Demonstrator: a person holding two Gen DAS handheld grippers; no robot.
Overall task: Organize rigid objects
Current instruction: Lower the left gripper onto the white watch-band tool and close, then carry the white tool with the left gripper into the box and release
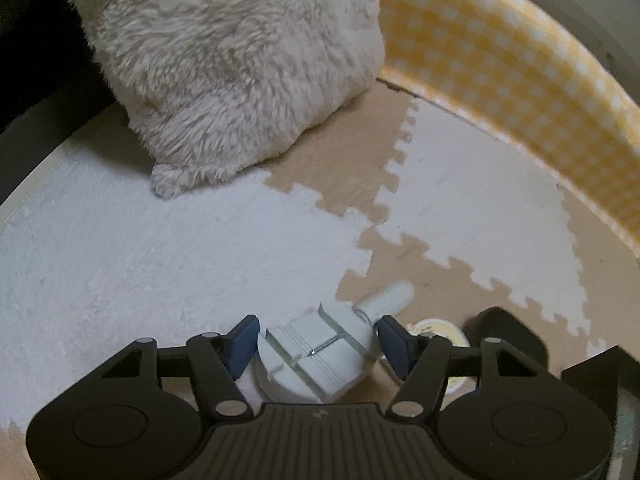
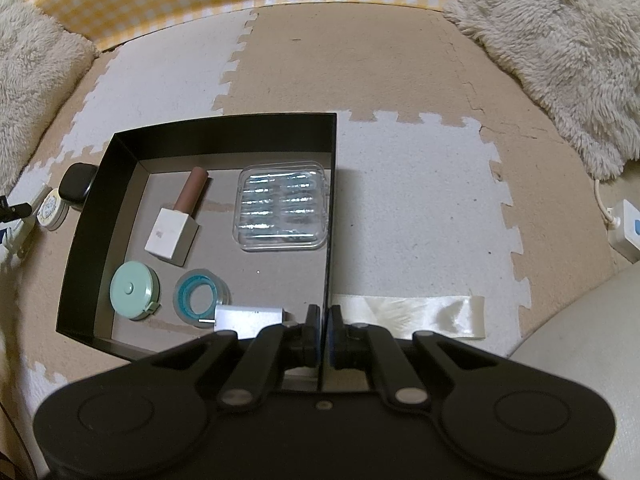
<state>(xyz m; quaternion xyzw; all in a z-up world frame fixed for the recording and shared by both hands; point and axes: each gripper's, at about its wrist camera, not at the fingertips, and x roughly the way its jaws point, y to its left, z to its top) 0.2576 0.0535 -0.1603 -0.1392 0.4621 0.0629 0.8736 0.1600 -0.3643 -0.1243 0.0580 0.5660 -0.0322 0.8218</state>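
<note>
While the shallow black rectangular tray (image 2: 120, 216) already holds five things, your sorting is well under way but not finished. Inside it lie a brown-capped bottle with a white square base (image 2: 176, 224), a clear plastic case of small tubes (image 2: 280, 210), a mint-green round tape measure (image 2: 134, 290), a clear round box with a blue ring inside (image 2: 202, 296) and a silvery flat box (image 2: 248, 318) near the front wall.

Your right gripper (image 2: 323, 332) is pressed together on the tray's thin right wall, as if steadying it.

Your left gripper (image 1: 316, 346) brackets a pale grey-white plastic gadget with a round base and a short handle (image 1: 320, 356) on the foam puzzle-mat floor (image 1: 160, 248). Its blue pads (image 1: 244, 340) sit at the gadget's sides; I judge they are just gripping it, though the contact is hard to see.

Outside the tray, just left of it, a small cream round tin (image 2: 50, 210) and a black rounded case (image 2: 76, 188) are yet to be put in, along with the gadget. A cream ribbon strip (image 2: 408, 316) lies to the tray's right; being soft, it probably stays out.
</note>
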